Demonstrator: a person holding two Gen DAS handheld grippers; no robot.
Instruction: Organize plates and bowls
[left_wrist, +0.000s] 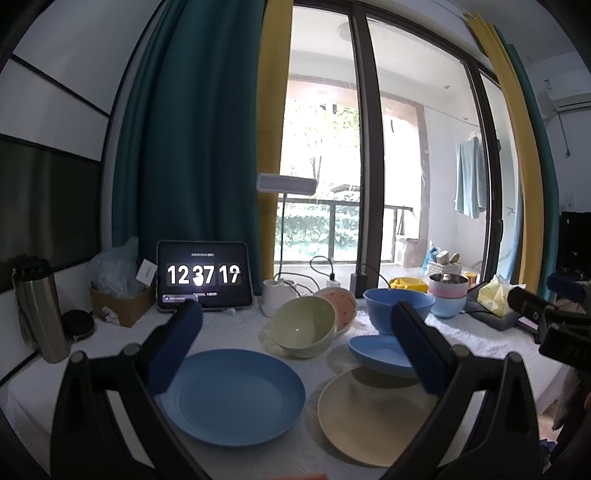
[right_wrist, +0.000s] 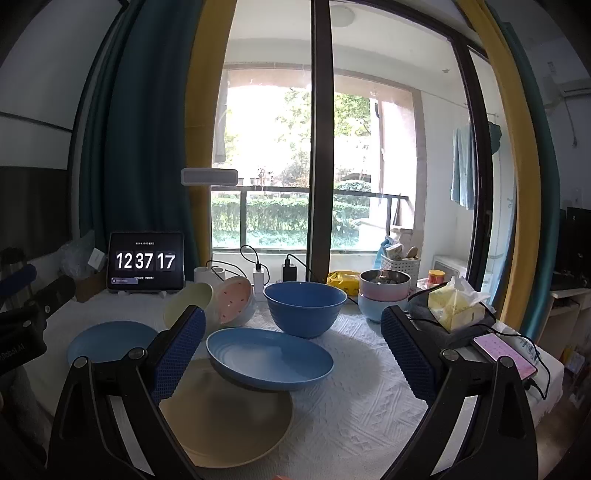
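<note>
We see each gripper, left gripper (left_wrist: 295, 347) and right gripper (right_wrist: 293, 350), built of black arms with 2 silver screws per side and blue textured pads (right_wrist: 181, 350).

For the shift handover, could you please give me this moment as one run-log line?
left hand-held gripper: open, empty | right hand-held gripper: open, empty | blue dish: tilted on tan plate | nothing stacked yet

The left tool (left_wrist: 295, 343) stands wide open above the counter (left_wrist: 236, 328), holding nothing. Beneath it lie a blue plate (left_wrist: 232, 397) and a beige plate (left_wrist: 373, 417), whose far edge carries a small blue dish (left_wrist: 380, 350). Behind, a green bowl (left_wrist: 303, 326) lies tipped against a pink bowl (left_wrist: 341, 308), beside an upright blue bowl (left_wrist: 384, 304)
</note>
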